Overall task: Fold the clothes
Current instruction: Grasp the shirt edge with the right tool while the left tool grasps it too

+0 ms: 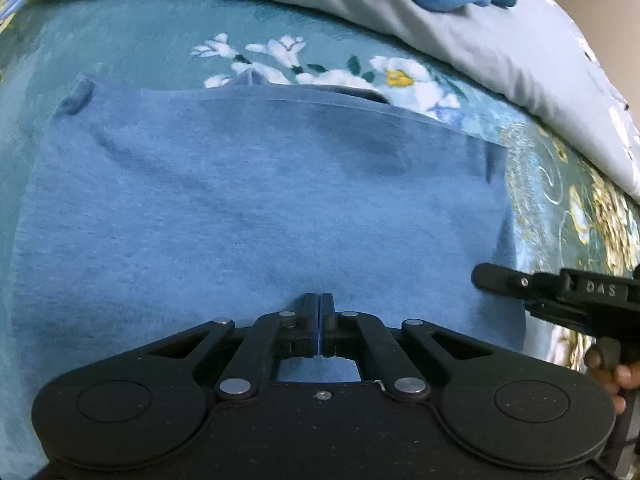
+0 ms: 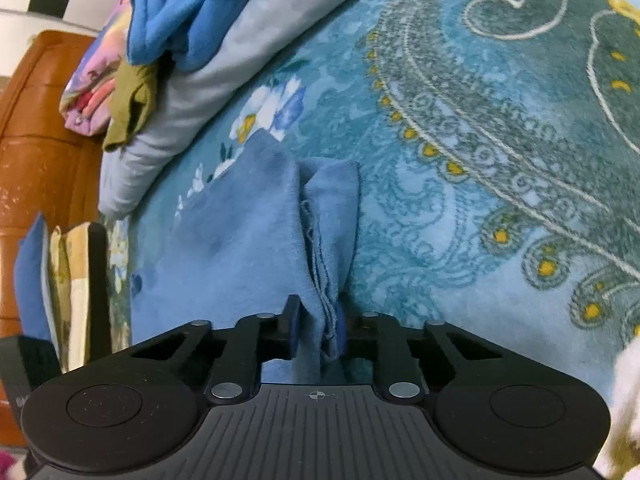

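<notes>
left tongs (image 1: 319, 312) low over the blue shirt (image 1: 256, 208), clenched (nothing visibly caught) | right tongs (image 2: 316, 320) level, gripping the shirt's bunched edge | bed (image 2: 480, 160)

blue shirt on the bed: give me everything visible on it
The blue shirt is a soft, heathered knit lying mostly flat on the teal floral bedspread, with a straight folded edge along its far side. Its right edge is bunched into layered folds with a loose thread, and the right claw is shut on them. The left claw is closed at the near edge, seemingly pinching a thin layer of fabric.
</notes>
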{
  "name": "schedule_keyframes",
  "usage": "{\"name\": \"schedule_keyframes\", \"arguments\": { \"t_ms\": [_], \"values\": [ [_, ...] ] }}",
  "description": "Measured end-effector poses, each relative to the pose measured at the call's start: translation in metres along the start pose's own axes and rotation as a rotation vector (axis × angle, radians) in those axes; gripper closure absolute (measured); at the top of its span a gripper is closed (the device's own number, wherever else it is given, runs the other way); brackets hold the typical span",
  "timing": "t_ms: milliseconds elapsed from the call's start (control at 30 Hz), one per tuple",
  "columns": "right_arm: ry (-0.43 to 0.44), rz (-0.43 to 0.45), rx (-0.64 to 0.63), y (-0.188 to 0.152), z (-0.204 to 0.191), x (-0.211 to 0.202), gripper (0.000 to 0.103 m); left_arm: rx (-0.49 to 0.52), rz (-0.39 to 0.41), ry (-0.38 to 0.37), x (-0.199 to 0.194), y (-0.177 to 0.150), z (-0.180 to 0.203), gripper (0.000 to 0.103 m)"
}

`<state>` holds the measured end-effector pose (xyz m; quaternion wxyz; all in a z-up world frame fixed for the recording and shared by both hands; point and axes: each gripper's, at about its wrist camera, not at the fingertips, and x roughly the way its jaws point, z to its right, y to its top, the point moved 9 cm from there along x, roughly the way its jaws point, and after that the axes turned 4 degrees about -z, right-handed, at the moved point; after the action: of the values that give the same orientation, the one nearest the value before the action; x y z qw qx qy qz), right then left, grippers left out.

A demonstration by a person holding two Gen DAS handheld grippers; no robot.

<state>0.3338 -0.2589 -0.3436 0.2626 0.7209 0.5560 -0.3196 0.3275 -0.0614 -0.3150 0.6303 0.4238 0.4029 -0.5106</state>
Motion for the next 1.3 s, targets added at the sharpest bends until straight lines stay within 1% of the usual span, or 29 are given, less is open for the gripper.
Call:
{"name": "schedule_keyframes", "arguments": {
  "t_ms": [167,233,333,400,533,600,667,733,767,833,967,1033,1100,1133,1300],
  "values": [
    [-0.01,0.002,0.004,0.0,-0.004,-0.001,0.093,0.02,-0.021,0.026,0.003,0.004,0.001,0.103],
    [-0.02,0.007,0.01,-0.001,-0.005,-0.002,0.093,0.032,-0.007,0.024,-0.001,0.009,0.003,0.103],
    [-0.045,0.017,0.014,-0.001,-0.008,-0.003,0.094,0.037,0.049,-0.002,-0.01,0.018,0.003,0.103],
    [-0.064,0.028,0.017,-0.002,-0.011,-0.005,0.094,0.027,0.067,-0.01,-0.008,0.026,0.0,0.103],
    [-0.114,0.058,0.0,-0.005,-0.023,-0.011,0.094,0.026,0.023,-0.033,0.005,0.035,-0.005,0.103],
    [-0.143,0.085,-0.005,-0.007,-0.033,-0.017,0.095,0.044,0.034,-0.067,-0.008,0.038,-0.007,0.101],
    [-0.179,0.112,-0.006,-0.01,-0.044,-0.021,0.095,0.045,0.076,-0.101,-0.032,0.039,-0.017,0.101],
    [-0.213,0.135,-0.013,-0.012,-0.059,-0.024,0.095,0.022,0.108,-0.136,-0.057,0.04,-0.035,0.097],
    [-0.227,0.145,-0.019,-0.013,-0.068,-0.025,0.095,0.005,0.124,-0.141,-0.07,0.039,-0.05,0.095],
    [-0.253,0.164,-0.034,-0.014,-0.088,-0.028,0.095,-0.037,0.148,-0.139,-0.091,0.031,-0.08,0.095],
    [-0.304,0.171,-0.074,-0.014,-0.129,-0.023,0.095,-0.182,0.178,-0.133,-0.125,0.006,-0.149,0.093],
    [-0.335,0.169,-0.087,-0.014,-0.149,-0.015,0.095,-0.254,0.199,-0.125,-0.14,-0.005,-0.181,0.093],
    [-0.365,0.161,-0.097,-0.016,-0.165,-0.002,0.095,-0.321,0.218,-0.12,-0.152,-0.02,-0.21,0.09],
    [-0.376,0.157,-0.099,-0.018,-0.172,0.005,0.095,-0.348,0.223,-0.118,-0.157,-0.027,-0.223,0.087],
    [-0.425,0.125,-0.126,-0.032,-0.21,0.05,0.095,-0.428,0.234,-0.12,-0.17,-0.053,-0.264,0.087]
  ]
}}
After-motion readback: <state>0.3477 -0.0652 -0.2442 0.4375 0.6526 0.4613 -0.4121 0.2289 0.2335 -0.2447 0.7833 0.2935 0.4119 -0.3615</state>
